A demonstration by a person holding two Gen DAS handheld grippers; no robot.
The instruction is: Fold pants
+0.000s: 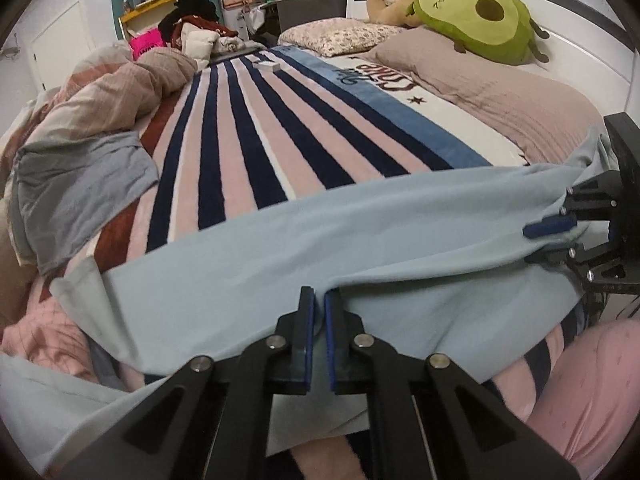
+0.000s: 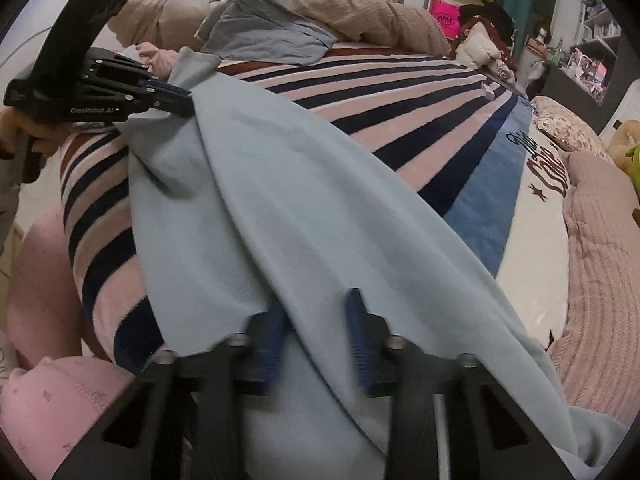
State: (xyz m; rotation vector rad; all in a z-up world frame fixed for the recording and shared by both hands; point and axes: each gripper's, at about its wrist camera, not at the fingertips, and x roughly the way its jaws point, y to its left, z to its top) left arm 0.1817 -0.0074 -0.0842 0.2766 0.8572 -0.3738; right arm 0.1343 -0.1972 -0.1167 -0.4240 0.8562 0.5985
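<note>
**Operator:** Nearest the lens, the left gripper (image 1: 319,300) has its jaws closed to a narrow slit on a raised ridge of the pants (image 1: 320,236), at 6 o'clock in the left wrist view. Confirm the other side.

**Checker:** The right gripper (image 2: 316,312) sits at 6 o'clock in its own view. Its jaws appear in motion blur, part-covered by the pale blue cloth, so the gap still looks wide; they read as closing on the fabric. In the left wrist view, at 3 o'clock, that gripper pinches the pants at their far end.

**Operator:** Location of the pants?

**Checker:** Stretched across the near edge of the bed, over the striped blanket (image 1: 248,136), held between both grippers, with one loose end hanging at 8 o'clock.

**Operator:** Risks?

**Checker:** The left grip takes only a thin pleat; a sharp lift may pull it free. If the right jaws catch only one layer, the fold will likely come out uneven. The hanging end may drag on the blanket pile.

**Operator:** Surroundings?

**Checker:** A grey garment (image 1: 80,188) lies at 9 o'clock beside the crumpled duvet (image 1: 132,80); the avocado plush (image 1: 480,20) rests at 1 o'clock. The striped area ahead is free; the grey garment lies closest to the fold path.
</note>
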